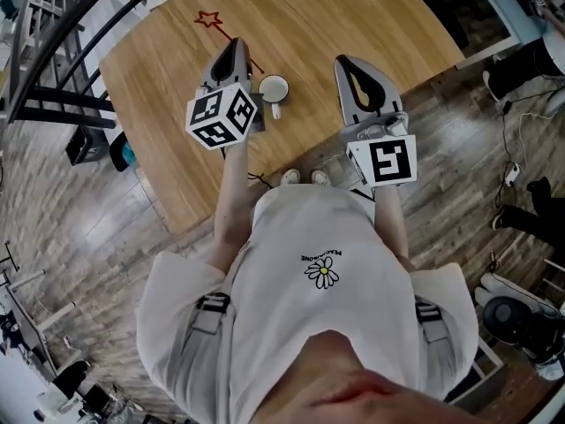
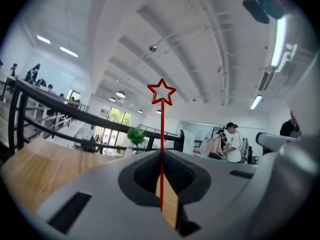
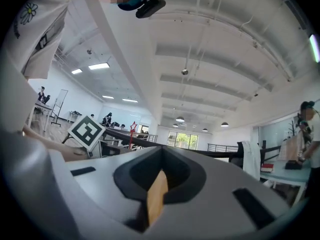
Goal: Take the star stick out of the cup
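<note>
A thin red star stick (image 1: 208, 18) is clamped in my left gripper (image 1: 238, 46), its star pointing toward the table's far left, outside the cup. In the left gripper view the stick (image 2: 161, 92) rises straight up from between the closed jaws of that gripper (image 2: 161, 156). The white cup (image 1: 274, 89) stands on the wooden table (image 1: 353, 16) just right of the left gripper, with nothing in it. To the right, my right gripper (image 1: 350, 62) is shut on nothing. The right gripper view shows its jaws (image 3: 159, 171) closed and the star stick (image 3: 133, 129) small at the left.
The table's near edge (image 1: 203, 210) runs diagonally in front of my feet. Black railing bars (image 1: 53, 51) stand at the left. Cables and dark equipment (image 1: 521, 184) lie on the floor at the right. A person (image 2: 233, 143) stands far off.
</note>
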Available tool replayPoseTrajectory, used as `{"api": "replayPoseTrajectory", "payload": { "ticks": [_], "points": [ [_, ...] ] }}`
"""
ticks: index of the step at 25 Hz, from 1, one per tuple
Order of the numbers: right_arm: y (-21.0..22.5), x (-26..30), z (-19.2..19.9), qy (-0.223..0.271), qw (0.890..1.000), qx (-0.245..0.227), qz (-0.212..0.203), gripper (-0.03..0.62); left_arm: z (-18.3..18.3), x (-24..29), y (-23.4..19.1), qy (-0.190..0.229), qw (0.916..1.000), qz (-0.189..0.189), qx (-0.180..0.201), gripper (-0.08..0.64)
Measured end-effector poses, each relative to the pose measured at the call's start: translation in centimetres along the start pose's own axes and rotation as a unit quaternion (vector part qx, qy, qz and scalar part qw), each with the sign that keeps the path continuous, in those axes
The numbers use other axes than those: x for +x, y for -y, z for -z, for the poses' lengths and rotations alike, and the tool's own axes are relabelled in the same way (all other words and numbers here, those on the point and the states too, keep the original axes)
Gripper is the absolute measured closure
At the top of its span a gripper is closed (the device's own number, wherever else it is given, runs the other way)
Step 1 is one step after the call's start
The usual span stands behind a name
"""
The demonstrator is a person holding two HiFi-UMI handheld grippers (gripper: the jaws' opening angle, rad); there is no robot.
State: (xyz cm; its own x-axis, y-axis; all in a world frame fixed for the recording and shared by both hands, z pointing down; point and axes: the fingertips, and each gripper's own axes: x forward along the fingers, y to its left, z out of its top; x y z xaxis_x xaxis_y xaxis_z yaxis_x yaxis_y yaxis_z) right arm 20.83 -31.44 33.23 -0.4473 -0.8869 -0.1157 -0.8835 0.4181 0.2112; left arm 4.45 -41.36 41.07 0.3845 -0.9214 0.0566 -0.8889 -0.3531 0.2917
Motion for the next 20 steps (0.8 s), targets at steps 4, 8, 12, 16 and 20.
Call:
{"api": "replayPoseTrajectory", "payload": {
  "ticks": [4, 8, 12, 16, 20],
  "points": [
    [0.2, 0.5, -0.6, 0.016, 1.000, 0.013, -0.005, 0.583, -5.9, -2.3, 3.0, 0.056, 0.9941, -0.004, 0.093, 0.538],
    [-0.4, 1.1, -0.9, 0.029, 0.999, 0.014, -0.012, 0.584, -8.8, -4.8, 5.4, 0.087, 0.9835, -0.011, 0.158, 0.538],
    [-0.8, 1.3, -1.3, 0.030, 0.999, 0.025, -0.021, 0.584, -9.6, -6.7, 8.1, 0.117, 0.9728, -0.009, 0.200, 0.538],
    [-1.6, 1.8, -1.5, 0.031, 0.999, 0.020, -0.027, 0.584, -10.1, -7.8, 9.7, 0.145, 0.9658, -0.004, 0.215, 0.538],
    [-1.9, 2.0, -1.7, 0.036, 0.999, 0.021, -0.028, 0.584, -10.6, -7.8, 10.3, 0.157, 0.9662, 0.005, 0.204, 0.538]
  ]
}}
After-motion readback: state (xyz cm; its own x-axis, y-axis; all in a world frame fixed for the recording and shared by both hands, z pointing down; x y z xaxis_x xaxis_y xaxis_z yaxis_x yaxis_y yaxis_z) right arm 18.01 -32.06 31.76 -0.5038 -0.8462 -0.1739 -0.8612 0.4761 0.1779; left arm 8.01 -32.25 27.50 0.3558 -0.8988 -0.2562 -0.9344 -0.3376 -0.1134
